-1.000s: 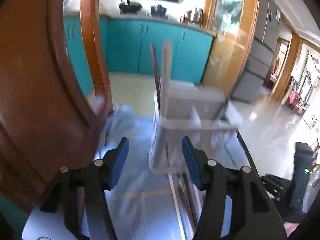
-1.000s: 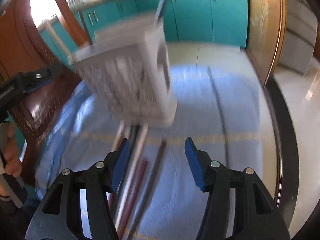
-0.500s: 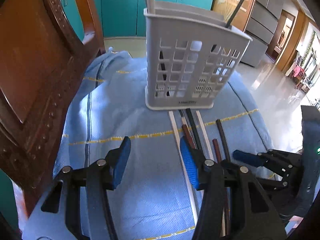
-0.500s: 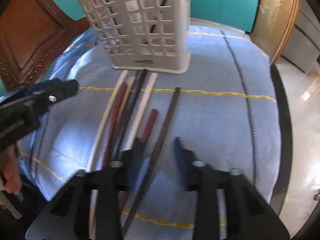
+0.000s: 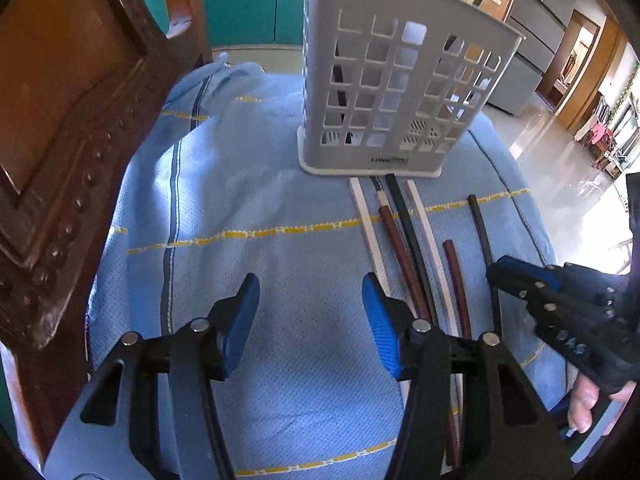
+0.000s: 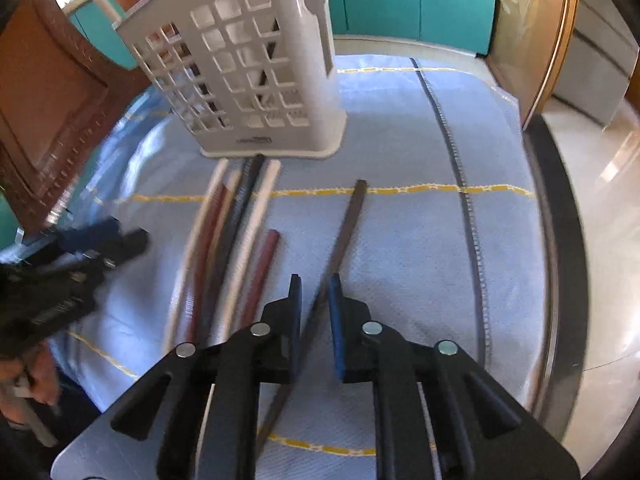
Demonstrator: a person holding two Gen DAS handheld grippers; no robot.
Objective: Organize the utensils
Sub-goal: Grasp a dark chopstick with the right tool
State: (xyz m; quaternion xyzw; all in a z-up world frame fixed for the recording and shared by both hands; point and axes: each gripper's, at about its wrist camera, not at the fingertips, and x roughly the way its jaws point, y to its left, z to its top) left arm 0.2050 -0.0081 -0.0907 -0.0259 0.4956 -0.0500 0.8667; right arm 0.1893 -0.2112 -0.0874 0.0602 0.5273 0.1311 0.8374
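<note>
A grey slotted utensil holder [image 5: 394,92] [image 6: 248,76] stands on the blue cloth and holds a few sticks. Several chopsticks, white, dark red and black, lie in a row in front of it [image 5: 404,240] [image 6: 228,232]. One dark chopstick [image 6: 344,236] lies apart to the right. My right gripper [image 6: 314,292] is low over it, jaws narrowed around its near part with small gaps still showing. It shows at the right edge of the left wrist view [image 5: 520,276]. My left gripper [image 5: 306,300] is open and empty over bare cloth, left of the row.
A carved wooden chair back [image 5: 68,128] rises close on the left. The blue cloth [image 5: 240,200] covers a round table whose dark rim [image 6: 560,240] curves along the right. Teal cabinets and tiled floor lie beyond.
Both grippers dropped toward the cloth and the holder now stands still. The right gripper's jaws have narrowed around the lone dark chopstick. The left gripper stayed open.
</note>
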